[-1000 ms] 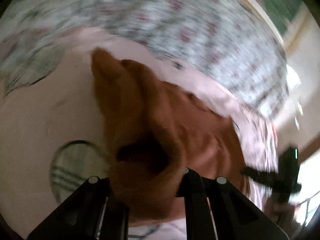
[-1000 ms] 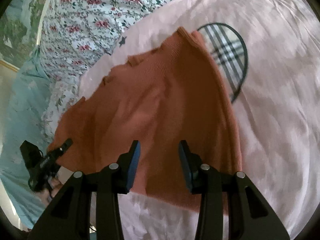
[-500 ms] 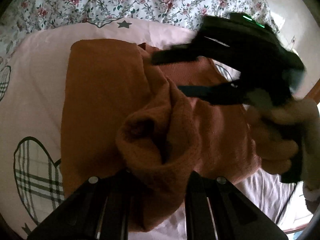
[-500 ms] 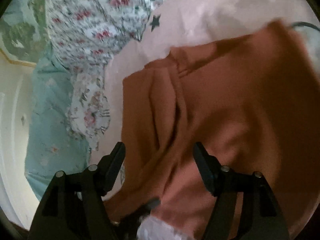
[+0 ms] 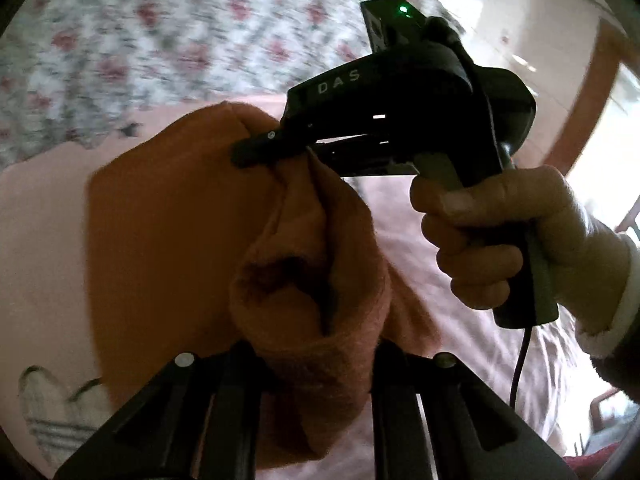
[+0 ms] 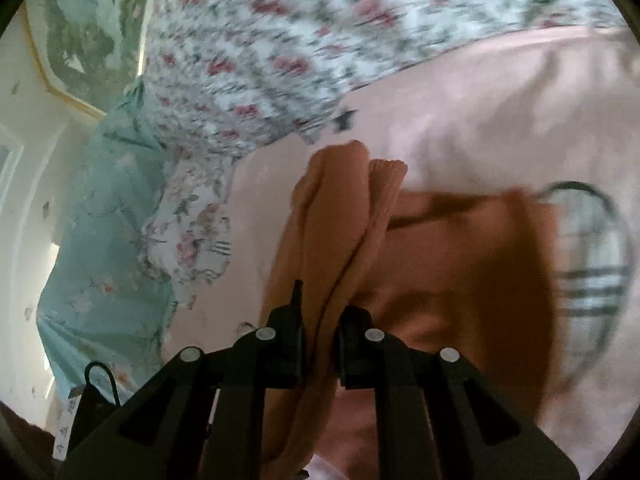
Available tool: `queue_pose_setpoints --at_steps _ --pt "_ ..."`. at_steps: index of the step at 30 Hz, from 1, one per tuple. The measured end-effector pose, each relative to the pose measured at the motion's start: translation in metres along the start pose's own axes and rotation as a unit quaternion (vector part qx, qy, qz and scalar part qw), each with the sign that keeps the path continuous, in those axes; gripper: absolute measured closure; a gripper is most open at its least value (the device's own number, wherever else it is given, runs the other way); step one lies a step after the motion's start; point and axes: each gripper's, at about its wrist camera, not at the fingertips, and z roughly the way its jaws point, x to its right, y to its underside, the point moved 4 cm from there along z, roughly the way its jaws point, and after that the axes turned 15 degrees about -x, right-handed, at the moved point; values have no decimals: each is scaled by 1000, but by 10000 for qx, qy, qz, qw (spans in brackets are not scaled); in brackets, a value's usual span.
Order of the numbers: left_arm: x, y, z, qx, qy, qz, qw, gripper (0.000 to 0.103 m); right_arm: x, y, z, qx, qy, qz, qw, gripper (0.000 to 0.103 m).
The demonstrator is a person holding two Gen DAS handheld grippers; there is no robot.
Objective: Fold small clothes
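Right hand-held gripper (image 6: 320, 344) closing, its jaws pinching a ridge of the orange sweater (image 6: 460, 272); left hand-held gripper (image 5: 316, 356) clamps a bunched cuff. Sweater half lifted off the pink bedsheet (image 6: 500, 112). Risk: thick bunching slips, fold skews.

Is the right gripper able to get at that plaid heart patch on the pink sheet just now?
Probably not right away. The right gripper is closing on a fold of the orange sweater, so it is busy. The plaid heart lies beyond, its near edge under the sweater. It would need to let go first.
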Motion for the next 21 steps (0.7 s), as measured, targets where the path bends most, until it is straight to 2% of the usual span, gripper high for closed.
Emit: queue_pose_setpoints --at_steps 5,7,11,16,21 --pt "24 -6 39 -326 330 168 9988 91 50 9 -7 -10 342 360 9988 89" --pt "28 -8 47 -373 411 214 9982 90 56 10 -8 61 322 413 9986 89" --pt "23 -8 66 -643 504 72 9966 89 71 10 4 -110 424 473 9979 89" --pt "25 1 60 -765 634 102 9950 75 75 12 8 -126 407 398 9983 89" --pt "21 29 30 -818 740 4 9939 59 70 13 7 -80 592 375 9975 86"
